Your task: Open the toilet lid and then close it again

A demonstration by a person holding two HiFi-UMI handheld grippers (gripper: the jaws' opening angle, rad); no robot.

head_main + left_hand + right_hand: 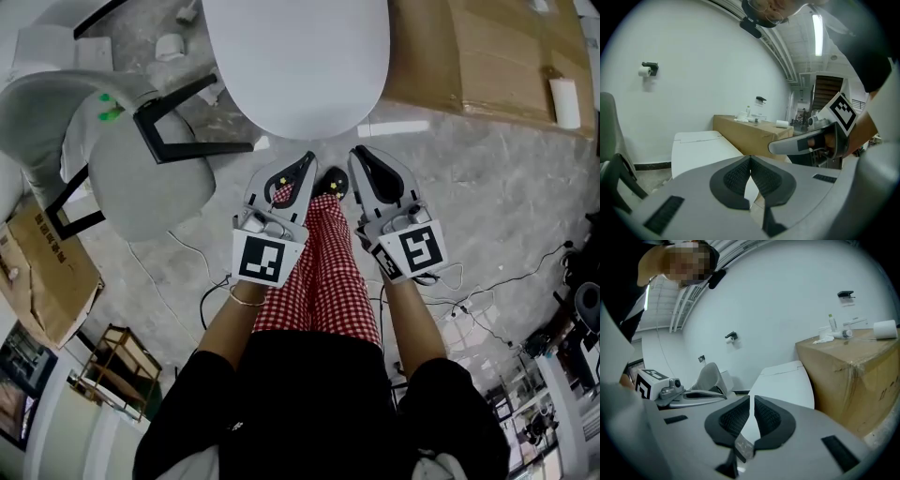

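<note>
Lid: the white oval toilet lid (295,66) lies shut and flat at 12 o'clock from your hands in the head view. Neither tool touches it.
Left tongs: your left gripper (750,160) is clenched, its black ribbed pads pressed together with nothing between them.
Right tongs: your right gripper (751,401) is drawn closed too, with only a hairline slit between the pads, and it grasps nothing.
Stage: by the look of it, the opening has not begun.
Risk, grip: with the jaws closed you cannot take the rim. Nudging with the tips would likely skid on the smooth plastic.
Risk, slam: a thin pinch on the front edge could slip partway up, and the lid would drop hard.
Risk, neighbours: the brown cardboard box (487,56) at 2 o'clock stands just beside the toilet, and the grey plastic chair with black legs (141,169) sits at 10 o'clock. A wide elbow swing could strike either one.
Risk, footing: thin cables (487,300) trail on the floor at 4 o'clock, near your feet. Stepping back could snag them.
Count: one lid, two grippers, one chair, one box, and one white paper roll (565,101) on the box.
</note>
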